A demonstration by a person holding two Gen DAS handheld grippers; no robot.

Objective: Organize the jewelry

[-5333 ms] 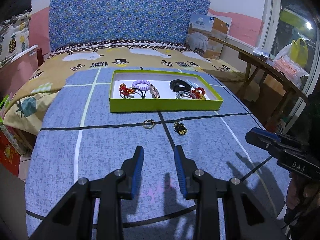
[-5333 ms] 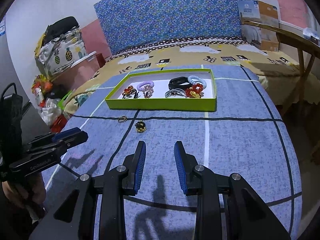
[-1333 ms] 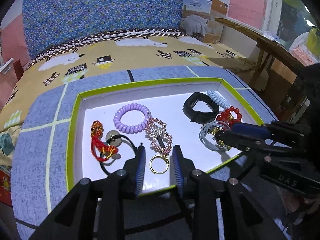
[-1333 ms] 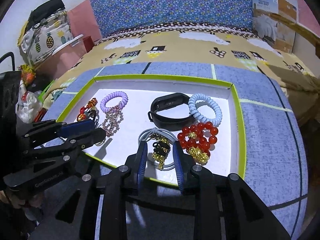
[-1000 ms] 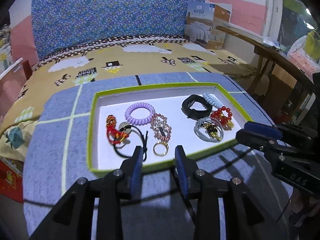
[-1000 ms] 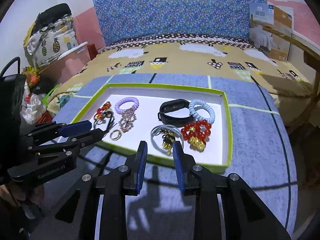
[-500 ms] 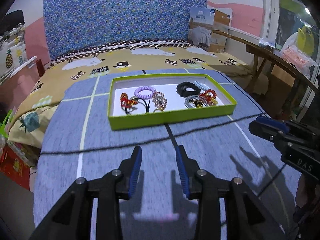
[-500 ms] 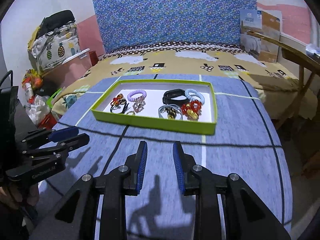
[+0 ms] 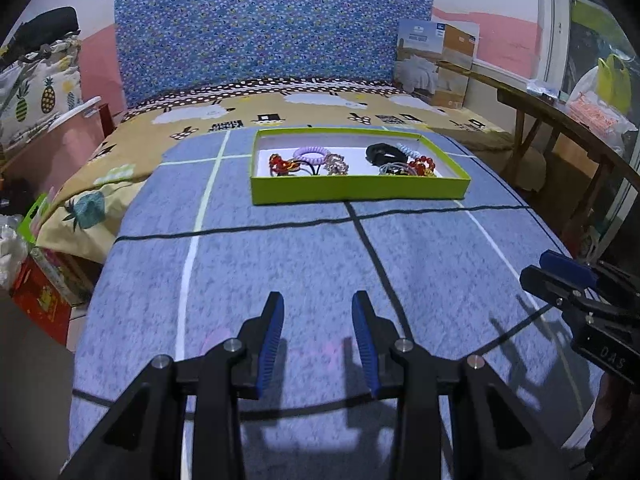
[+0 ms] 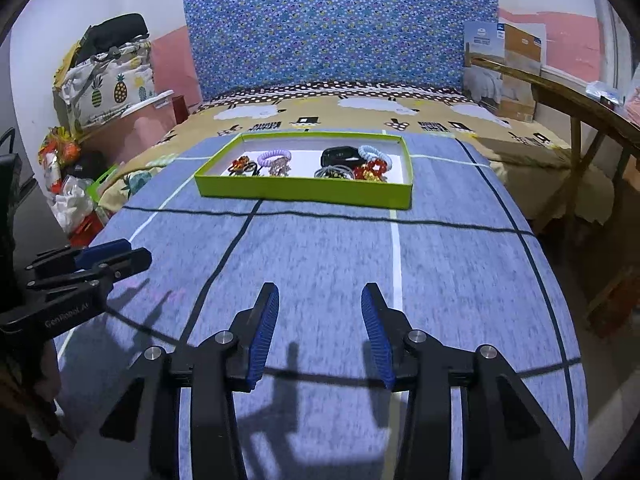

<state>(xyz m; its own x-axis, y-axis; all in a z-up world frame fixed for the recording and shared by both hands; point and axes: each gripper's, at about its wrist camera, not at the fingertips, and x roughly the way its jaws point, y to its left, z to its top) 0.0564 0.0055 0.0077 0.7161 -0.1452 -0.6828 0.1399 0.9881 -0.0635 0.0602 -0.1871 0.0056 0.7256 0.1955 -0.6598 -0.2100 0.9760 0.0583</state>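
A lime green tray (image 9: 356,192) (image 10: 304,193) lies far ahead on the blue checked blanket (image 9: 280,264). Inside it are a purple coil band (image 9: 310,155), a black wristband (image 9: 380,152), a red bead bracelet (image 9: 422,166) and several other small pieces. My left gripper (image 9: 318,334) hovers open over bare blanket, well short of the tray, with nothing between its blue pads. My right gripper (image 10: 318,328) also hangs over bare blanket; its jaws are opening and hold nothing. Each gripper shows at the edge of the other's view: the right gripper (image 9: 560,272), the left gripper (image 10: 92,256).
Beyond the blanket lies a tan patterned bedsheet (image 9: 320,114) and a blue floral headboard (image 9: 272,32). A wooden table (image 9: 560,120) stands at the right, a cardboard box (image 9: 438,64) behind it. Bags and boxes (image 10: 72,184) clutter the floor at the left.
Both grippers have drawn back from the tray, which now looks smaller and farther away. The right gripper's jaws stand wider apart than half a second ago.
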